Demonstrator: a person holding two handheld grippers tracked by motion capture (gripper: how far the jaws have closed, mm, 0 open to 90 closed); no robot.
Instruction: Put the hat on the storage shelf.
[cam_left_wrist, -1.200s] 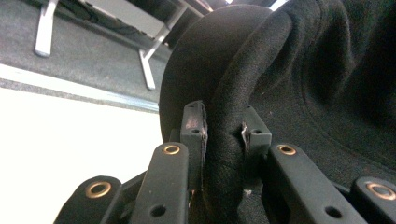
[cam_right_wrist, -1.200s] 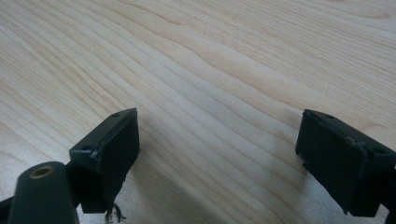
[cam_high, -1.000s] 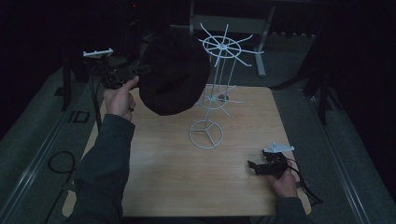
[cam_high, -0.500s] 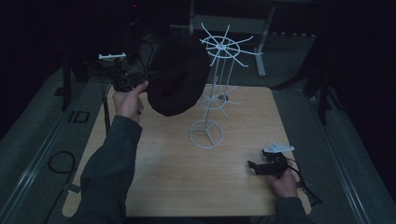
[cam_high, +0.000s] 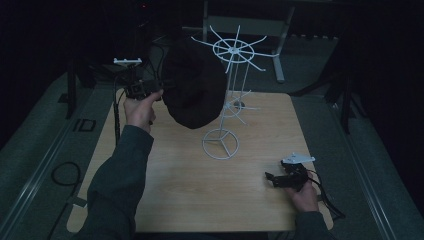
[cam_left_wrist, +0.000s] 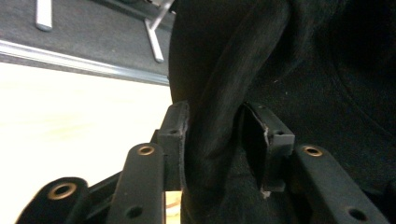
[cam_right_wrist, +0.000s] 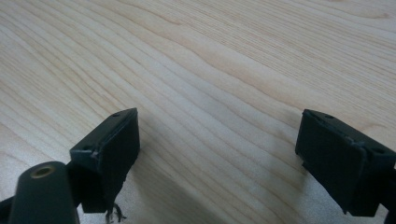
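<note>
Hat (cam_high: 195, 87) up in the air, black and floppy, pinched by a fold of its fabric between the jaws of the left gripper (cam_high: 150, 89), and in the left gripper view that fold (cam_left_wrist: 212, 116) runs straight up between the two black pads, clamped tight. It hangs above the far left part of the wooden table (cam_high: 260, 210), its broad face turned toward the camera, just beside the white wire stand (cam_high: 227, 100). Here's what matters: the stand's spoked top (cam_high: 233, 50) sits to the right of the hat and a touch higher than the hat's upper edge, so from the left gripper the way to go looks like rightward and up, then down over a spoke. The hat's right edge overlaps the stand's pole in the high view; whether they touch, I cannot tell. Left hand is clearly the nearer one and has the job. Over at the near right corner, the right gripper (cam_high: 280, 179) rests low at the tabletop, jaws spread wide with nothing between them but bare wood grain (cam_right_wrist: 219, 93), well apart from the stand's ring base (cam_high: 220, 144).
</note>
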